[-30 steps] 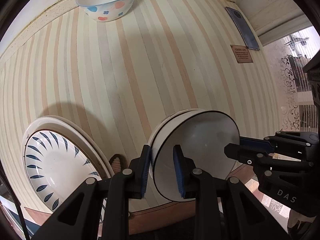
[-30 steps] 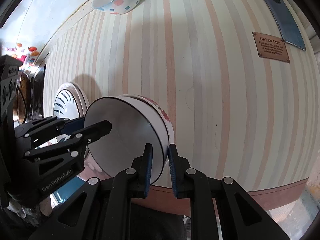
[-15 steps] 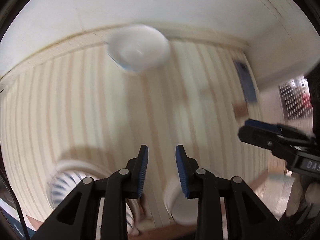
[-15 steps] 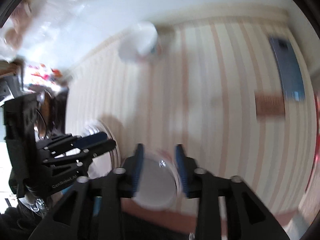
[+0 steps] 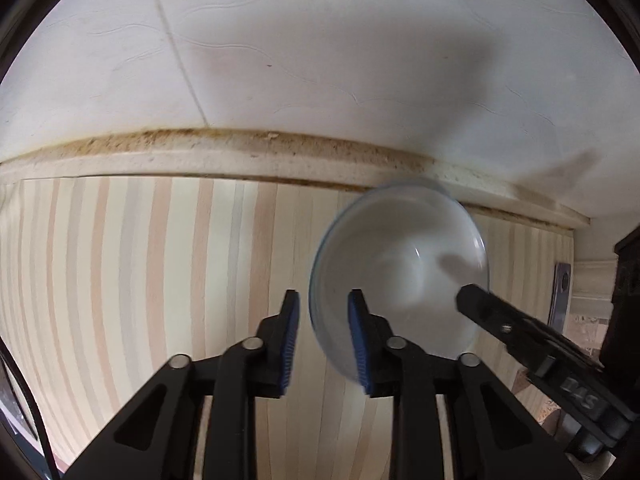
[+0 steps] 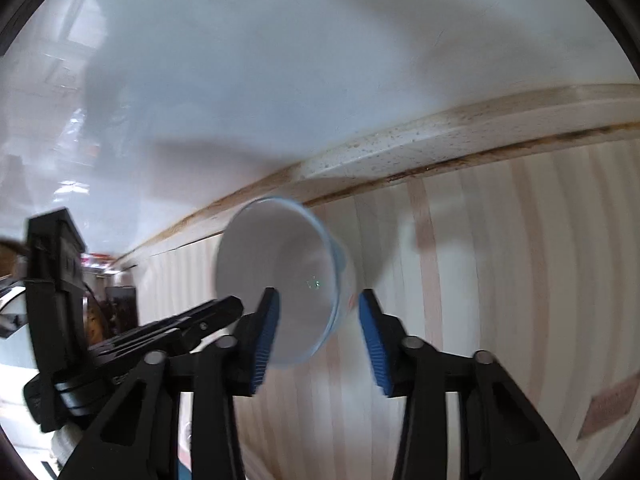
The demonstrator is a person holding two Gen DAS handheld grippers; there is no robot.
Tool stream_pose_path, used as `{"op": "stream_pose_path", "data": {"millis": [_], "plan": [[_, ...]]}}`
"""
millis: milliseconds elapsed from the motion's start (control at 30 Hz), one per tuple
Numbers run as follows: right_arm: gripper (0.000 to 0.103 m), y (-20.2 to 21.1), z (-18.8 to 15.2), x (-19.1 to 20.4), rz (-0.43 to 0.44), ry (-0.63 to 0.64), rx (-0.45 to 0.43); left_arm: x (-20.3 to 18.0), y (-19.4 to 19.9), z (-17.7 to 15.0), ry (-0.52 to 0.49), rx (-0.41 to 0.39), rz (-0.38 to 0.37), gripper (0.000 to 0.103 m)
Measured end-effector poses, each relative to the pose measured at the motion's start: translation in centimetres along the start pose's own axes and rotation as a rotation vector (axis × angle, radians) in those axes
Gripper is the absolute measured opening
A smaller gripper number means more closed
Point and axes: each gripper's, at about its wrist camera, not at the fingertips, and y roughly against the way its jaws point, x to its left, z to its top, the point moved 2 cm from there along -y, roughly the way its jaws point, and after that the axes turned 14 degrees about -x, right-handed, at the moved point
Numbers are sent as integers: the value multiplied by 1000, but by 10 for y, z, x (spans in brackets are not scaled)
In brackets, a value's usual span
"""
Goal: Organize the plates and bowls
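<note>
Striped cream, pink and grey tablecloth (image 5: 140,280) runs up to a speckled, stained pale ledge (image 5: 200,156) at the foot of a white wall (image 5: 320,60). A white round bowl with a thin pale-blue rim (image 5: 400,272) is at the far side of the cloth, just in front of that ledge, with its mouth turned toward both cameras. It is blurred, and I cannot tell whether it rests on the cloth or hangs above it. The left gripper (image 5: 323,340), black with blue ribbed pads, points steeply down and is clenched on the bowl's near left rim, which runs between its two pads. The right gripper (image 6: 318,336), of the same make, comes at the bowl from the opposite side. Its jaws are closing, with the bowl's wall and rim between them, but a gap shows on either side, so the pads press nothing. From the right camera a hint of blue and red pattern shows on the bowl's outer wall. A brown rectangular label (image 6: 612,404) lies on the cloth well to the right. A dark flat slab (image 5: 560,296) lies near the cloth's right edge.
</note>
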Motion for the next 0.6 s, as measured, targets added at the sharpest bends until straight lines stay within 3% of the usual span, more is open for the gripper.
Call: {"op": "stream_pose_path", "data": {"millis": [67,167,600], "plan": [[20,-11,0,-3,-17,1,18,-2,-3,0,-9,-6,3,18],[17,-16,0,-11,-11,3,17,-5,0,0,-5,-11,0,18],[17,14,-13,-19,8,15,-13,-19,51,-12,-82,-76,-31,18]]}}
